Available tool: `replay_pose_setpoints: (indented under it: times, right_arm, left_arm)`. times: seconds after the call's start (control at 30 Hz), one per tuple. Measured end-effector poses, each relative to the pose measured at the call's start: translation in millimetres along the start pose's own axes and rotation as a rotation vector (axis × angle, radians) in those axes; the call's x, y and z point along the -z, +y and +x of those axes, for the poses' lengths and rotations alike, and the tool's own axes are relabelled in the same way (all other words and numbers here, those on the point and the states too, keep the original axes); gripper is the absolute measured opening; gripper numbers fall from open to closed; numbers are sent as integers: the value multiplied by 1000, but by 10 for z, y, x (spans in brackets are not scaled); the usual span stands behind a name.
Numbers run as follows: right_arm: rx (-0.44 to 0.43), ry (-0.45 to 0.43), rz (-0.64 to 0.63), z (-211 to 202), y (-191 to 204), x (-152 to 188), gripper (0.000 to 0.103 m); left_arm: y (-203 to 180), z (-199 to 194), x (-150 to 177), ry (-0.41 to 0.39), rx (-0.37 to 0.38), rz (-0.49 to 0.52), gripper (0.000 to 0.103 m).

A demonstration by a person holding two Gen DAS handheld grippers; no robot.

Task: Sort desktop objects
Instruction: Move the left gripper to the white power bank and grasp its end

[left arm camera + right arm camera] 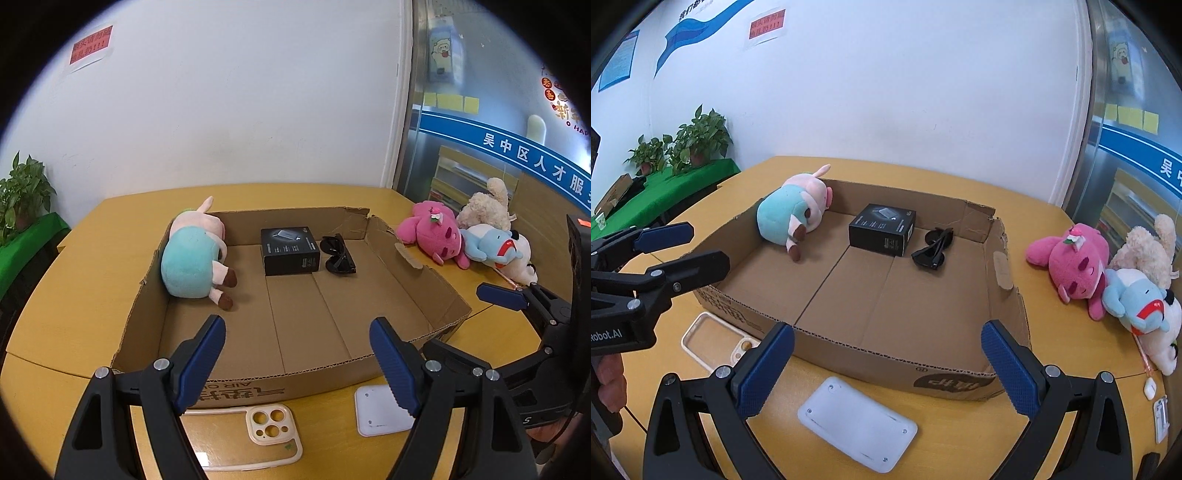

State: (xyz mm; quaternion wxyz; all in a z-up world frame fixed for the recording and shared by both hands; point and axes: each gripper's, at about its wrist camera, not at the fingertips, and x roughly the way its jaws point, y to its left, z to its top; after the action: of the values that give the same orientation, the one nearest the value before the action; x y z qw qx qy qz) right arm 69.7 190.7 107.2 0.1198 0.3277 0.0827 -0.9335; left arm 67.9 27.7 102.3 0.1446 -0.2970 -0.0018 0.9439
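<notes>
A shallow cardboard box (406, 291) (1008, 325) lies on the yellow table. Inside it are a teal-and-pink plush pig (192, 258) (790, 214), a black carton (290, 251) (882, 229) and black sunglasses (338, 254) (932, 249). In front of the box lie a cream phone case (273, 428) (709, 343) and a white flat device (376, 410) (857, 424). My left gripper (299, 362) (683, 243) is open and empty above the box's near wall. My right gripper (886, 373) (495, 295) is open and empty over the white device.
To the right of the box lies a pile of plush toys: a pink one (432, 232) (1071, 262), a beige one (484, 206) (1145, 251) and a blue-and-white one (498, 247) (1137, 302). A small white item (1150, 386) lies near the table's right edge. Potted plants (698, 136) stand at left.
</notes>
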Motion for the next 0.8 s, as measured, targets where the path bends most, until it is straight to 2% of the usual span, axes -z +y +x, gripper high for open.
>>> replay_pose_setpoints:
  times: [0.1, 0.23, 0.3, 0.43, 0.53, 0.63, 0.73, 0.8]
  right_arm:
    - [-24, 5, 7, -10, -16, 39, 103]
    - [-116, 44, 7, -15, -73, 234, 103]
    - [-152, 97, 15, 49, -128, 418, 103]
    - [-247, 259, 93, 342, -234, 890, 103]
    - [-260, 304, 117, 454, -252, 1042, 103]
    - [-250, 311, 102, 531, -235, 1063, 103]
    - [-232, 319, 79, 593, -185, 1075, 102]
    - [-257, 325, 77, 587, -140, 1102, 100]
  left_arm:
    - [-10, 55, 52, 25, 18, 5, 80]
    - [27, 192, 225, 100, 140, -37, 80]
    - [23, 271, 337, 142, 177, -43, 80]
    - [-58, 468, 542, 228, 249, -39, 79]
    - [-130, 651, 656, 294, 316, -49, 79]
    - [-214, 842, 743, 354, 366, -60, 79]
    - [-273, 923, 819, 383, 384, -70, 78]
    - [-265, 920, 844, 386, 384, -75, 78]
